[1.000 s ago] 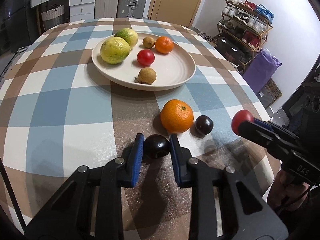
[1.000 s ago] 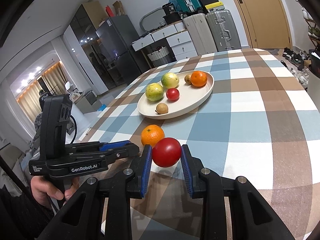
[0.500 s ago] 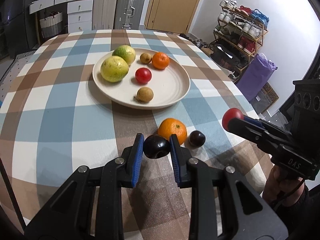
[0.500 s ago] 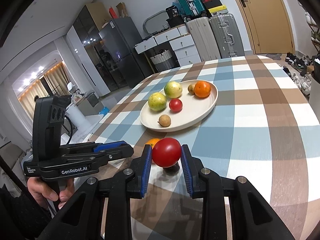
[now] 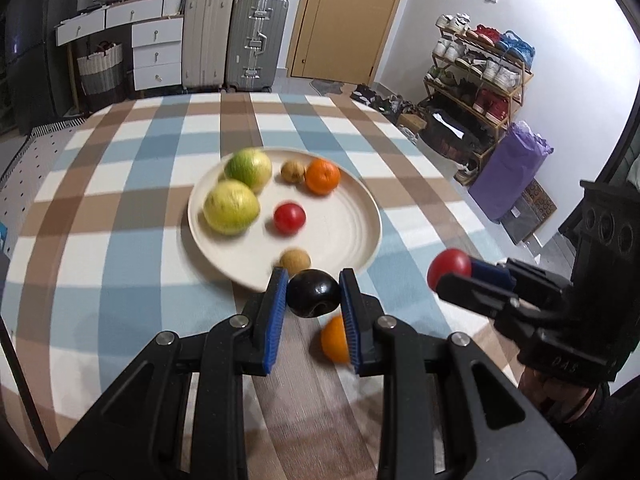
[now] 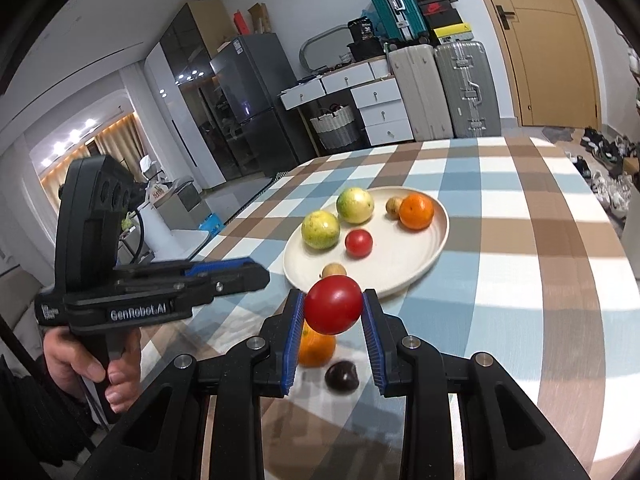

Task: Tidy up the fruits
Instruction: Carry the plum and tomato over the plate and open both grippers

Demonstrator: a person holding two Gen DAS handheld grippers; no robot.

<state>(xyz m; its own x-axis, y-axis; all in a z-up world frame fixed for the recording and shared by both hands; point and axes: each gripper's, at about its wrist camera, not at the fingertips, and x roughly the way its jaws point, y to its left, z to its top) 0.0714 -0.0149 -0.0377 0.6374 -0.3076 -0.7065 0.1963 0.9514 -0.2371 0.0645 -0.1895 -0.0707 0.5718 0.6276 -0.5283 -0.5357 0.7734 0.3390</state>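
I see the round table [image 6: 560, 264] under its smooth checked cloth lying bare across the right half of the right wrist frame, its far edge curving along the top. At frame centre sits the shallow, ridged cream plate [image 6: 430, 254], its lower rim just above my gripper tips. My left gripper [image 5: 313, 295] is clenched on a glossy dark plum [image 5: 313, 294] and my right gripper [image 6: 333, 306] on a smooth red tomato [image 6: 333, 304], both above a dimpled orange [image 6: 316, 346] and a second plum [image 6: 341, 377] on the cloth.
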